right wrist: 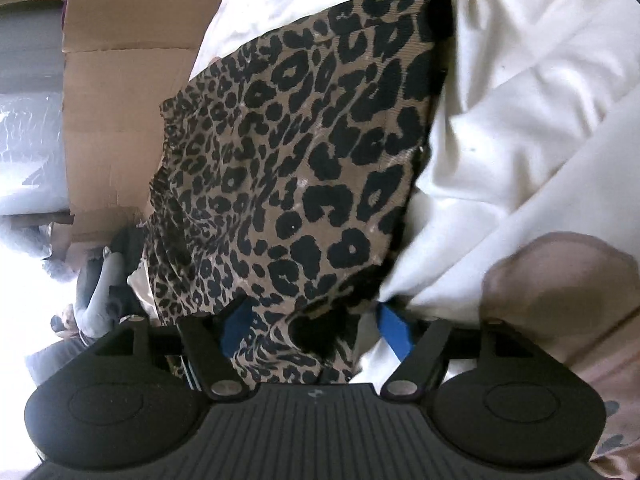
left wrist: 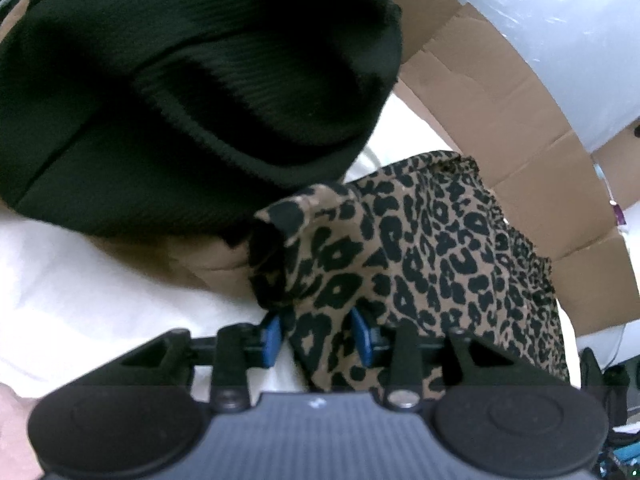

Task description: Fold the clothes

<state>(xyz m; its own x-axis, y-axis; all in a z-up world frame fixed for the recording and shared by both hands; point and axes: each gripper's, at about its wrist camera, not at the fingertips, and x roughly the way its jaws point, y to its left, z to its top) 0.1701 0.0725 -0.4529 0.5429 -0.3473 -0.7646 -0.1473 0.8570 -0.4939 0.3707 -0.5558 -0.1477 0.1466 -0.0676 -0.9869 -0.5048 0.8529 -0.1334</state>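
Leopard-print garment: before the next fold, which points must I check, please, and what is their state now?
1. Leopard-print garment between the pads of the left gripper: ok.
2. Left pads pressing it firmly: cannot tell.
3. Right gripper open, fabric loose between its pads: ok.
4. Garment lying flat on the white bedding: not ok, one corner stands bunched.
5. Black knit garment apart from it: cannot tell.

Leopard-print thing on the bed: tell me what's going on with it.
A person is folding clothes with a handheld gripper in each hand. The leopard-print garment lies on white bedding, its edge running between the fingers of both the left gripper and the right gripper. The right fingers stand wide apart around the cloth, not pinching it; whether the left ones press it is unclear. A black ribbed garment lies bunched beside it, unfolded.
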